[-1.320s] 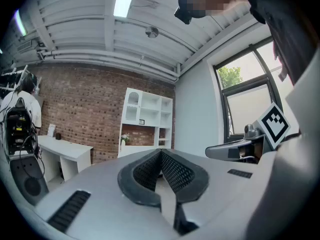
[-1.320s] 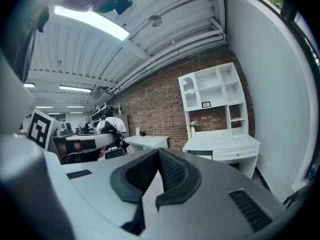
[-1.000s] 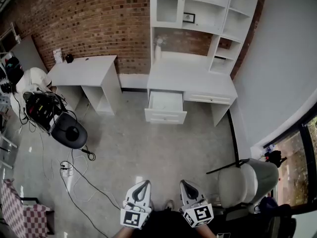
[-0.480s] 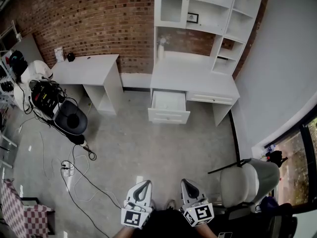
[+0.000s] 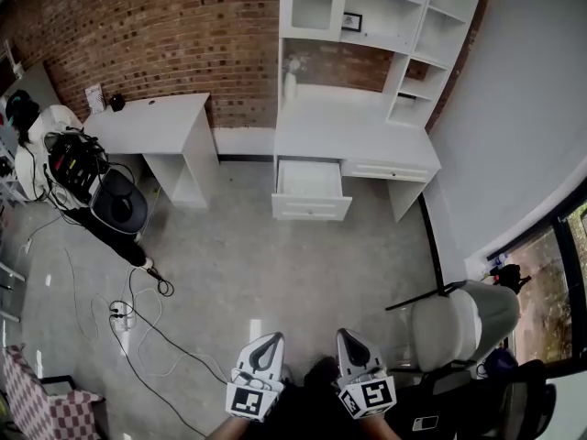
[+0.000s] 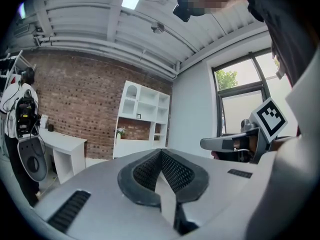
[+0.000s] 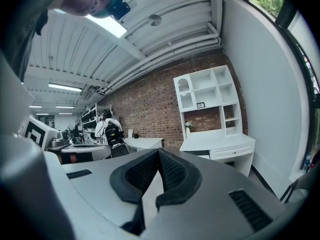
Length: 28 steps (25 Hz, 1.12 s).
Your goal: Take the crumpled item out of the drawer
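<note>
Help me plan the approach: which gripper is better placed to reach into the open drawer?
Right, barely. Both the left gripper and right gripper are shut, empty and far from the open drawer, which lies ahead almost midway between them.

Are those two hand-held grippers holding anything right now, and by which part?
Nothing. The left hand-held gripper and the right hand-held gripper both have jaws closed together, empty.

Both white w/ blk pads (image 6: 175, 171): left hand-held gripper (image 5: 271, 338), right hand-held gripper (image 5: 342, 335).

Right gripper (image 7: 158, 151) jaws pressed together, nothing between. Beyond tips: white desk (image 7: 218, 142) under white shelf unit (image 7: 207, 101), against brick wall (image 7: 150, 109). Smaller white desk (image 7: 145, 143) left.
</note>
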Each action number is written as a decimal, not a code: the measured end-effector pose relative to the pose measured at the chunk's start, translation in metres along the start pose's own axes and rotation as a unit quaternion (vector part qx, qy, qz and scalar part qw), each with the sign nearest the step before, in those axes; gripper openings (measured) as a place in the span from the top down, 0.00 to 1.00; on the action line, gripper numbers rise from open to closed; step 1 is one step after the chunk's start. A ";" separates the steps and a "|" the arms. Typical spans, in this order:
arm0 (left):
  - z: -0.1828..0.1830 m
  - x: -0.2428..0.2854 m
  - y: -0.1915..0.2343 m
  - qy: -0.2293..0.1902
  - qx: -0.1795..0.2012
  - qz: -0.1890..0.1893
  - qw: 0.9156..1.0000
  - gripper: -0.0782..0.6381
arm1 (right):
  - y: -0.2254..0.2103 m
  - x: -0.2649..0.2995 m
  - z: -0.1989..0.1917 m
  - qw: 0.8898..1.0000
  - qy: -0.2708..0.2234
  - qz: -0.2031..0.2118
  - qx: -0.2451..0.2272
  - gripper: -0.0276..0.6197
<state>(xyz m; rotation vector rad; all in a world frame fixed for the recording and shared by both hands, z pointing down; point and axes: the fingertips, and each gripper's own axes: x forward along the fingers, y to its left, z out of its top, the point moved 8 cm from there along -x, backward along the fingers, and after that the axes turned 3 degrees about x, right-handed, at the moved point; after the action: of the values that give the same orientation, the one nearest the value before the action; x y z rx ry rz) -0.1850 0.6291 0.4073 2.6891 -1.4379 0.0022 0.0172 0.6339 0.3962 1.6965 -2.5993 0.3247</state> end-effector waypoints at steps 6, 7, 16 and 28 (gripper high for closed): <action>-0.017 0.033 0.025 0.020 -0.010 0.001 1.000 0.86 | -0.019 0.038 -0.008 1.000 0.008 0.000 0.002 0.94; -0.020 0.044 0.030 0.023 -0.006 0.000 1.000 0.86 | -0.026 0.049 -0.009 1.000 0.006 -0.001 0.005 0.94; -0.012 0.179 0.078 0.039 0.010 0.023 0.999 0.86 | -0.116 0.175 0.014 0.999 -0.001 0.034 0.002 0.94; -0.002 0.320 0.126 0.059 0.012 0.065 0.996 0.86 | -0.217 0.312 0.047 0.997 0.011 0.077 -0.019 0.94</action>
<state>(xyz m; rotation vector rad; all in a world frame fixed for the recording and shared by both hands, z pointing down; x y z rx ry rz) -0.1118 0.2939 0.4339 2.5598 -1.5833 0.1844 0.0915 0.2593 0.4264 1.4745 -2.7077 0.2938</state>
